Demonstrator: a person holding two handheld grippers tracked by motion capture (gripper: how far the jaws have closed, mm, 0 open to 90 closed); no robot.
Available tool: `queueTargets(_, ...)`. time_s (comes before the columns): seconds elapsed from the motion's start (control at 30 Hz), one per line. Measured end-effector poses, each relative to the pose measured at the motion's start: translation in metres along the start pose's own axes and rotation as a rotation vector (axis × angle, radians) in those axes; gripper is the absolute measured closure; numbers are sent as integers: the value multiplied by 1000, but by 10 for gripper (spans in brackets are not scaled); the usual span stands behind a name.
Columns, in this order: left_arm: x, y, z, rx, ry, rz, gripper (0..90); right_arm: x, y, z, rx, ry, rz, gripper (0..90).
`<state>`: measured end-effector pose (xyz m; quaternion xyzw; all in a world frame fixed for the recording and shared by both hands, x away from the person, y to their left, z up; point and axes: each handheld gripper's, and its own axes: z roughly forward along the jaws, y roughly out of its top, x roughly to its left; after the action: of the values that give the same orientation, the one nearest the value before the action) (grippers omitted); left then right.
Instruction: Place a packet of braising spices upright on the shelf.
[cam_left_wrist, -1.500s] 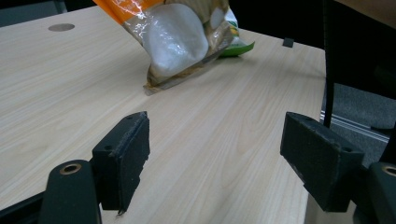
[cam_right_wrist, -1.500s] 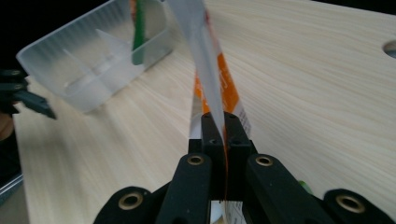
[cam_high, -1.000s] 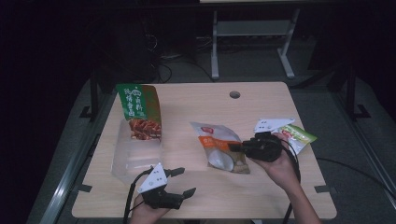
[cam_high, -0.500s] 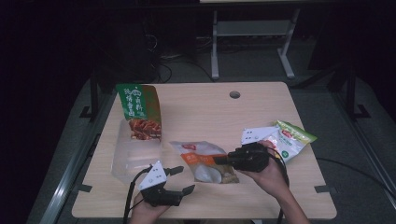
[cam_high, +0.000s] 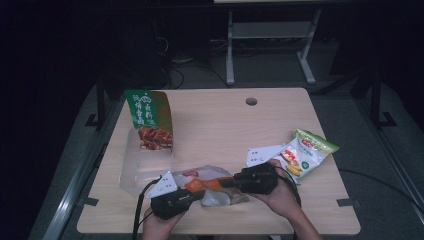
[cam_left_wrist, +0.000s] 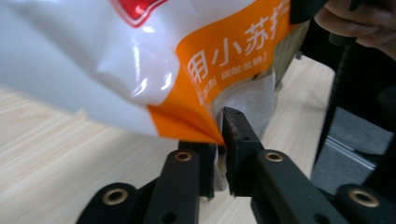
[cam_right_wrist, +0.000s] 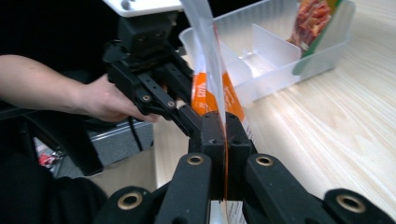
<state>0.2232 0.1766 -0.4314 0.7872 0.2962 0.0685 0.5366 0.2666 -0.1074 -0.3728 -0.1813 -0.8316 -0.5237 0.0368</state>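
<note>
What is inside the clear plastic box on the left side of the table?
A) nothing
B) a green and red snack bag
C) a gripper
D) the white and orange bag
B: in the high view a green and red snack bag stands in the far end of the clear plastic box, while both grippers clamp the white and orange bag outside it.

The snack bag near the table's front edge carries white Chinese characters on its orange band, reading "用小苏打", with a smaller line beneath too blurred to read. The green bag at far left bears white characters, unreadable.
</note>
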Motion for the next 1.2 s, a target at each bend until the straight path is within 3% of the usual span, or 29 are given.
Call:
queueTargets(0.3, 0, 0, -2, 5, 51, 21, 885, -10, -13, 6, 33, -75, 11, 876)
queueTargets(0.5, -1, -1, -1, 3, 46, 22, 886, -11, -15, 10, 13, -60, 30, 842)
queueTargets(0.7, -2, -1, -1, 5, 48, 37, 878, -8, -16, 21, 29, -54, 37, 839)
queueTargets(0.9, -1, 0, -2, -6, 36, 24, 769, -11, -17, 19, 22, -46, 70, 895)
queueTargets(0.97, -2, 0, -3, -19, 33, 33, 699, -9, -18, 17, 25, -54, 72, 897)
queueTargets(1.2, -7, 2, -7, -40, 40, 61, 582, -7, -16, 7, 0, -61, 79, 898)
